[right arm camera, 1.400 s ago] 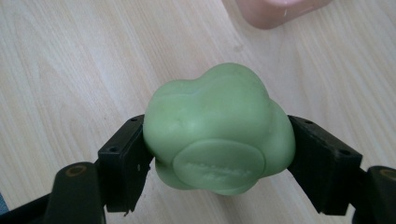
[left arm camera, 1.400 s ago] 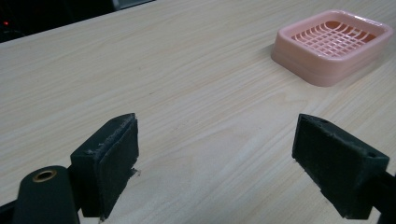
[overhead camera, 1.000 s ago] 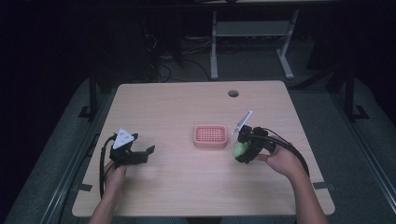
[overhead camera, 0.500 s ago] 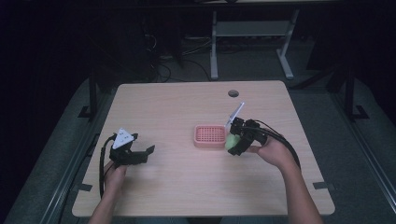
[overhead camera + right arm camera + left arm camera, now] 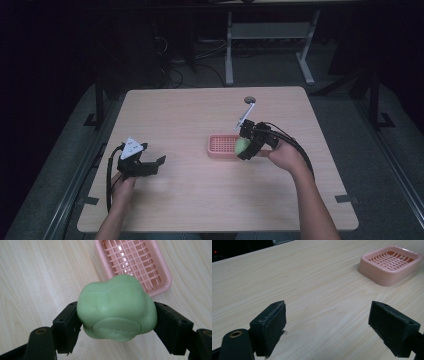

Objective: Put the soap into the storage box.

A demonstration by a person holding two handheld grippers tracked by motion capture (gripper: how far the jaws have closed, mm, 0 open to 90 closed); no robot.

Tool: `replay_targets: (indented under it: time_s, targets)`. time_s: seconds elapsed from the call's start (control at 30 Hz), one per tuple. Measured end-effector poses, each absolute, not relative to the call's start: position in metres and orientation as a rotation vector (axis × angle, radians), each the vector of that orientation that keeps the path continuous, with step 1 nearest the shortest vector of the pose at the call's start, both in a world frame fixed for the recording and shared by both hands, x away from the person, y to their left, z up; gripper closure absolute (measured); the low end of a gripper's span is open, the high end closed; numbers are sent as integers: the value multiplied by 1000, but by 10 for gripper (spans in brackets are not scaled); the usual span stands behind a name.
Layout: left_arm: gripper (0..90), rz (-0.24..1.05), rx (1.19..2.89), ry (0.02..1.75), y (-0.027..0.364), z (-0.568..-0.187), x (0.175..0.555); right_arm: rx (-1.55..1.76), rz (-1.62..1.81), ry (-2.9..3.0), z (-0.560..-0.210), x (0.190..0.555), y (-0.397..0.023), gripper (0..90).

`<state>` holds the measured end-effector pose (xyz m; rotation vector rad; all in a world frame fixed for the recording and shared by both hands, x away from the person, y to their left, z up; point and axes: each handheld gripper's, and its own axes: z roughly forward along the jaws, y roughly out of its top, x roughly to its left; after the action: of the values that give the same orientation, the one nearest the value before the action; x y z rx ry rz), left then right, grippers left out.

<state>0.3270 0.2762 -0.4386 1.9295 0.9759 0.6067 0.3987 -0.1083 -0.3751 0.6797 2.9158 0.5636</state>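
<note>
A pale green soap bar [image 5: 116, 307] is clamped between the two black jaws of my right gripper [image 5: 243, 146], raised off the table. It hangs at the right edge of a pink slatted soap dish [image 5: 222, 146], which lies empty near the table's middle [image 5: 132, 262]. My left gripper [image 5: 150, 166] rests low at the table's left side, open, nothing between its pads [image 5: 270, 327]. The dish [image 5: 390, 263] lies well ahead of it, to its right.
The wooden table [image 5: 190, 115] has a round cable hole [image 5: 249, 100] near its far edge. Around the table the floor is dark, with desk legs and cables behind it.
My right gripper has carried the green soap leftward and a little away from the person, from right of the dish to its right edge. The left gripper has stayed put.
</note>
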Motion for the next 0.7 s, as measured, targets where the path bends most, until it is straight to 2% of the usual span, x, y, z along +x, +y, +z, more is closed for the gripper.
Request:
replay_targets:
  time_s: [0.7]
  targets:
    - [143,610,1931,969,275,-439,327,662,564,2911,-366,423,-89,258]
